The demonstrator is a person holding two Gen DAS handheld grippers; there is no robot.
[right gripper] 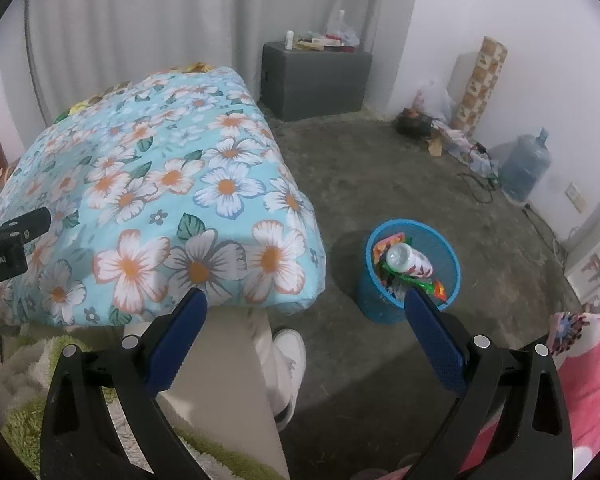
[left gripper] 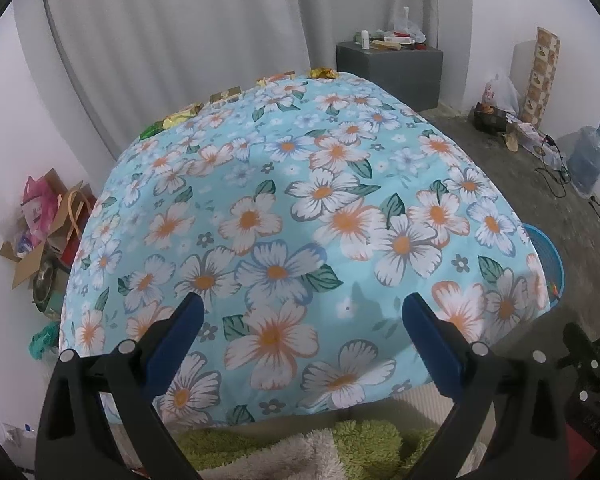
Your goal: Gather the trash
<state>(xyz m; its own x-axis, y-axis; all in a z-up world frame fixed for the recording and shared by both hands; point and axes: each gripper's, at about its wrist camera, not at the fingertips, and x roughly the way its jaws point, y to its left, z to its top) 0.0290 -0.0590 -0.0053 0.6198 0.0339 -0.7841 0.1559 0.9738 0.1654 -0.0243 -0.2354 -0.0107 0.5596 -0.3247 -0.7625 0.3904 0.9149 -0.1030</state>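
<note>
Two grippers are in view, and both have their blue fingers spread wide apart with nothing between them. The left gripper (left gripper: pixel 302 312) hangs over the near part of a bed covered with a light blue floral bedsheet (left gripper: pixel 292 208). The right gripper (right gripper: pixel 304 306) is above the near corner of the same bedsheet (right gripper: pixel 160 184) and the grey concrete floor (right gripper: pixel 380 168).

Several pieces of trash lie in a row along the far edge of the bed, next to the grey curtain (left gripper: pixel 180 20): a crumpled gold wrapper (left gripper: pixel 323 73), more yellow wrappers (left gripper: pixel 182 114) and a green wrapper (left gripper: pixel 151 130) at the left end. They are well apart from both grippers.

A blue mesh wastebasket (right gripper: pixel 414 270) stands on the floor just beside the bed corner. Inside it there is a plastic bottle (right gripper: pixel 407 260) lying on colourful snack wrappers (right gripper: pixel 404 280). In the left wrist view only a part of the wastebasket (left gripper: pixel 550 260) shows past the right edge of the bed.

Against the far wall stands a dark grey cabinet (right gripper: pixel 316 80) with small items on top. A big water jug (right gripper: pixel 524 166) is near the right wall.
</note>
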